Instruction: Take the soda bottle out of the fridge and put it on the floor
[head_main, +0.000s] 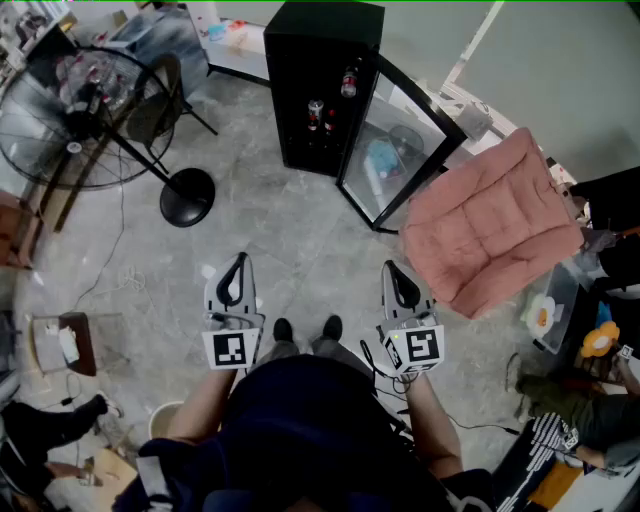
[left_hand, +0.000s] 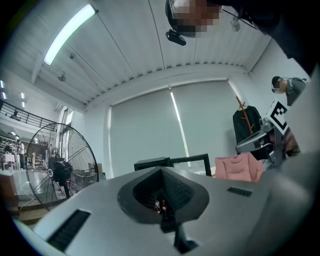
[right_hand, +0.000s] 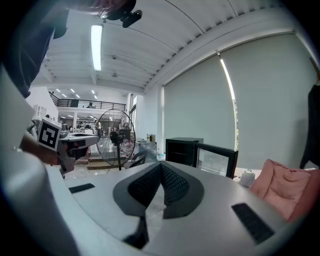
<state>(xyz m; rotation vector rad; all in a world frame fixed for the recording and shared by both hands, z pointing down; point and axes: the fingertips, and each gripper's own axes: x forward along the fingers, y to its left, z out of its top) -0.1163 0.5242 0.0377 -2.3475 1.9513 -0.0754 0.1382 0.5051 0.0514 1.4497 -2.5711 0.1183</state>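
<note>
Black mini fridge (head_main: 322, 45) open far ahead; grey left gripper (head_main: 238, 259) and right gripper (head_main: 393, 268) closed, empty.
Unopened jaws could topple its dark soda bottle (head_main: 349, 82).

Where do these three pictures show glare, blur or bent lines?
Head view: pale glare on the fridge door glass, fan smeared at the edge. Left gripper view: ceiling tube light blown out, ceiling lines bowed. Right gripper view: black corners, same bowing.

The grey mottled floor (head_main: 300, 250) carries a black fridge (head_main: 310, 90) with its glass door (head_main: 400, 150) swung open. Also on it are the round black base (head_main: 187, 197) of a standing fan, a pink padded cushion (head_main: 495, 220) near the door, a thin cable (head_main: 121, 228) and the person's 2 dark shoes (head_main: 283, 329).
</note>
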